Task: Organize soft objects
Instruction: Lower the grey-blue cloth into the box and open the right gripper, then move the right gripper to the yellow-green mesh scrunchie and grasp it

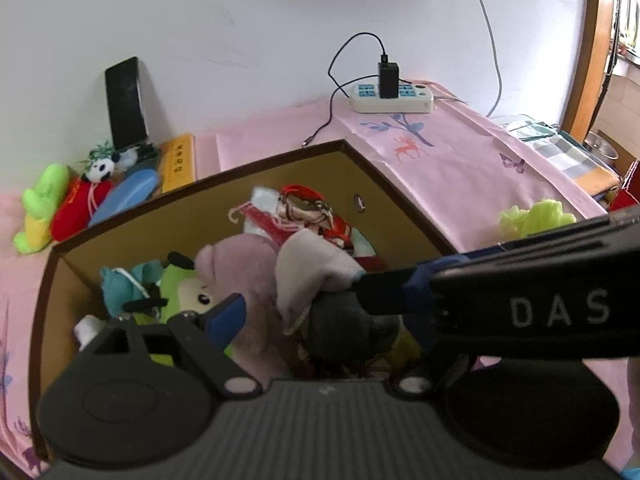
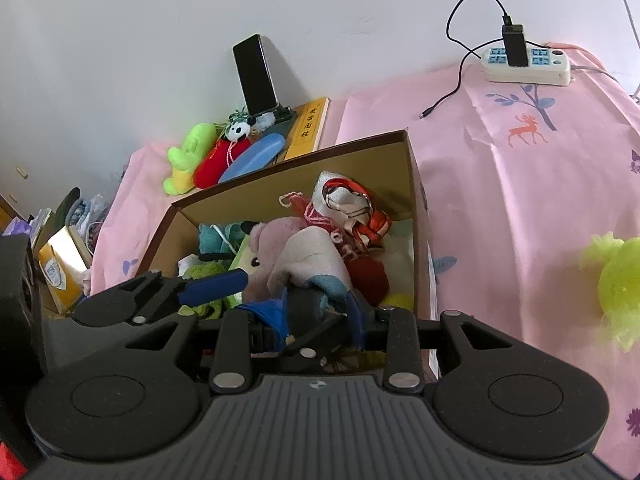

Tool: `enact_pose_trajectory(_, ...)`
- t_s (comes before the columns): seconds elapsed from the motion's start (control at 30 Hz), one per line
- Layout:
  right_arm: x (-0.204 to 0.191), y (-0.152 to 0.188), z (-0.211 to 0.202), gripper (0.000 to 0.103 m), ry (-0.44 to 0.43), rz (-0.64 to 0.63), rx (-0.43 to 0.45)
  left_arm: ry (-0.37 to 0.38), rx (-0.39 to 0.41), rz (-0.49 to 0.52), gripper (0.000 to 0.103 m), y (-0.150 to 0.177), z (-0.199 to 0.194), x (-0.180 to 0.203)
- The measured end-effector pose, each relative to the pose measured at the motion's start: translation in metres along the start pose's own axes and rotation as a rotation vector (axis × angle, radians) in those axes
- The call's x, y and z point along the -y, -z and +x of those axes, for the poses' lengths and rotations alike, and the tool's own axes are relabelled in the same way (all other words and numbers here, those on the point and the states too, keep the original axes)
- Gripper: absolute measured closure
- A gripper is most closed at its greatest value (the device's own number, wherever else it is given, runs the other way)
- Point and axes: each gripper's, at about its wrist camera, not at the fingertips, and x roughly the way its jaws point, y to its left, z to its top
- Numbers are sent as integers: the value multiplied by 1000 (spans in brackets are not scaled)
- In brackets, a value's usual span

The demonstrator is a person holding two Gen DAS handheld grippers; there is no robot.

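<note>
A brown cardboard box (image 1: 384, 168) (image 2: 412, 168) stands on the pink cloth and holds several plush toys, among them a pink pig (image 1: 240, 264) (image 2: 276, 236) and a red patterned one (image 1: 316, 208) (image 2: 360, 216). My left gripper (image 1: 304, 300) hangs over the box, jaws wide apart, nothing between them. My right gripper (image 2: 316, 300) is shut on a dark grey plush (image 2: 304, 304) (image 1: 344, 328) inside the box. A lime fluffy toy (image 1: 532, 216) (image 2: 616, 280) lies on the cloth to the right.
Against the wall at the left lie a green plush (image 1: 40, 204) (image 2: 188, 152), a red panda toy (image 1: 80, 204) (image 2: 224, 152), a blue case (image 1: 124, 196), a yellow box (image 1: 180, 160) and a leaning phone (image 1: 126, 100) (image 2: 256, 74). A power strip (image 1: 392, 98) (image 2: 528, 64) sits at the back.
</note>
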Motion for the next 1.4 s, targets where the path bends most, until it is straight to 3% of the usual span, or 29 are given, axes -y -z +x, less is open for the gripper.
enact_pose_trajectory(0.63, 16, 19, -32, 87, -49, 11, 25, -67, -6, -5, 18, 5, -33, 32)
enact_pose_trajectory(1.03, 41, 29, -51, 87, -36, 29, 25, -26, -9, 18, 18, 8, -43, 66)
enact_pose_trajectory(1.4, 75, 46, -54, 87, 6, 87, -25, 39, -73, 65, 18, 17, -27, 106)
